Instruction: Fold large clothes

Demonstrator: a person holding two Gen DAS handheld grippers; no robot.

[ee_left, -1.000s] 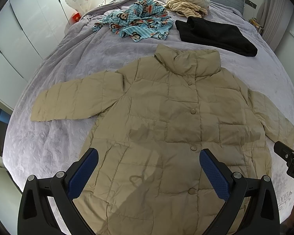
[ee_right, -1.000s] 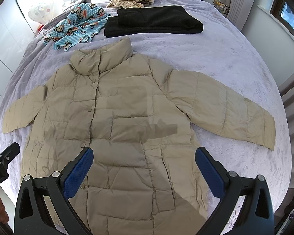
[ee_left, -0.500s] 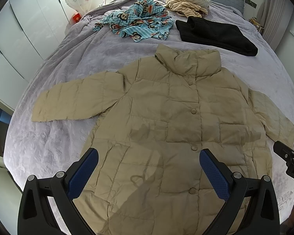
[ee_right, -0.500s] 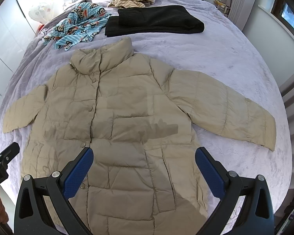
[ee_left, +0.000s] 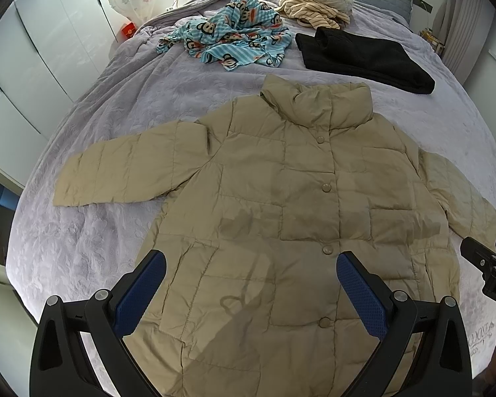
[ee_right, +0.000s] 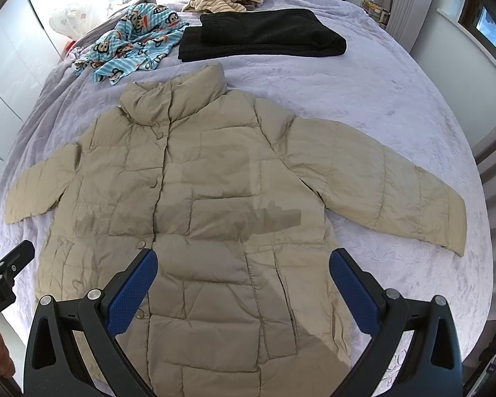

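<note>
A beige quilted puffer jacket (ee_left: 297, 198) lies flat, front up and buttoned, on the lilac bed, both sleeves spread out sideways; it also shows in the right wrist view (ee_right: 215, 198). My left gripper (ee_left: 251, 284) is open and empty, hovering above the jacket's lower left part. My right gripper (ee_right: 243, 281) is open and empty above the lower right part. The right gripper's tip shows at the edge of the left wrist view (ee_left: 486, 261); the left gripper's tip shows in the right wrist view (ee_right: 6, 264).
Behind the collar lie a folded black garment (ee_left: 363, 59), a blue monkey-print cloth (ee_left: 234, 43) and a striped beige garment with a cream pillow (ee_left: 314, 0). White wardrobe doors (ee_left: 33, 66) stand left of the bed (ee_left: 148, 99). A curtain and window are at the right (ee_right: 489, 26).
Both grippers stay open and nearly still; the views have shifted only slightly. The jacket has not moved.
</note>
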